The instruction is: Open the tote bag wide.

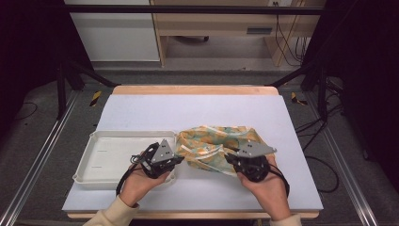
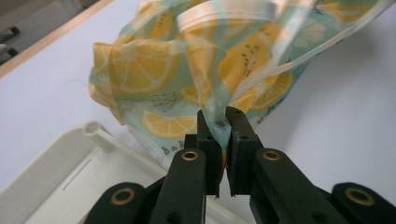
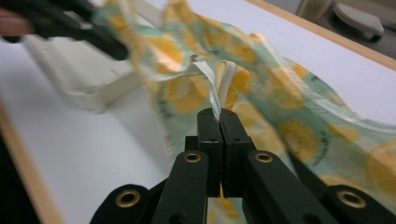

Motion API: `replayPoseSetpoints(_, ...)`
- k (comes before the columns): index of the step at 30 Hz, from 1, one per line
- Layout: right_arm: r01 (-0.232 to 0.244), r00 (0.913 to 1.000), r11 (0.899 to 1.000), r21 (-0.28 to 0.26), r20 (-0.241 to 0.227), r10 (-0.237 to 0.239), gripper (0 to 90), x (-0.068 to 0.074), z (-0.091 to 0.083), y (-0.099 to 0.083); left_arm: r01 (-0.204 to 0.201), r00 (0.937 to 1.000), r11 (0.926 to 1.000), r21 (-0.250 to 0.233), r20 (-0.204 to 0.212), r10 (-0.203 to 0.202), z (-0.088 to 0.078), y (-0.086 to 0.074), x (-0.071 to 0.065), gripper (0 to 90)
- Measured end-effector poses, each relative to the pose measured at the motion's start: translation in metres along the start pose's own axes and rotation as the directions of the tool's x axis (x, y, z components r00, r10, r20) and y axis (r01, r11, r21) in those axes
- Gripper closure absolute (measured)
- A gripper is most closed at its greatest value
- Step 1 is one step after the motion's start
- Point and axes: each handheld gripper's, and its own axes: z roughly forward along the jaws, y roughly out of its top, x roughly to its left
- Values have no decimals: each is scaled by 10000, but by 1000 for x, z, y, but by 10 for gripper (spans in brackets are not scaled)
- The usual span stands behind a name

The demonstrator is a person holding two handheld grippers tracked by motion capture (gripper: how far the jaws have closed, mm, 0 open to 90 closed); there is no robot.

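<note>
Near the front edge of the white table (image 1: 141,106), we hold one lemon-print bag (image 1: 219,141), which lies crumpled just right of the one empty white tray (image 1: 101,162). Our left gripper (image 1: 175,159) is clamped on the bag's near left rim, the clear film pinched between its jaws. Our right gripper (image 1: 229,157) has its jaws pressed together on the pale band of the rim at the bag's near right side. We count two grippers, one bag and one tray. We judge the step in hand to be spreading the bag's mouth: to do it well, we should keep both pinches firm, draw the hands apart evenly, and lift the rim a little so the film does not drag or tear against the tray's corner, which sits just beside the left grip.
</note>
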Motion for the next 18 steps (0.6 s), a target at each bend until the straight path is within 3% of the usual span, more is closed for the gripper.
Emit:
replayPoseSetpoints(3,173,9995,9996,-202,-251,-178,900,17,-12,-11,99,9997,9998,-144,-241,-103,-2,0,4,852)
replayPoseSetpoints(7,412,9980,9987,291,-487,-398,900,34,-11,-29,273,9985,9988,-409,-464,-292,-6,0,7,847)
replayPoseSetpoints(10,500,9976,9958,762,-518,-461,900,38,0,-42,243,9978,9983,-531,-598,-274,-7,0,7,848)
replayPoseSetpoints(15,432,9984,9930,1096,-414,-388,896,37,18,-54,94,9980,9982,-586,-618,-130,-9,1,5,859)
replayPoseSetpoints(17,395,9987,9937,1046,-362,-359,873,36,19,-54,55,9979,9984,-565,-648,-92,-9,1,5,862)
replayPoseSetpoints(18,427,9987,9950,902,-327,-399,796,37,17,-53,59,9980,9984,-567,-626,-95,-9,1,5,864)
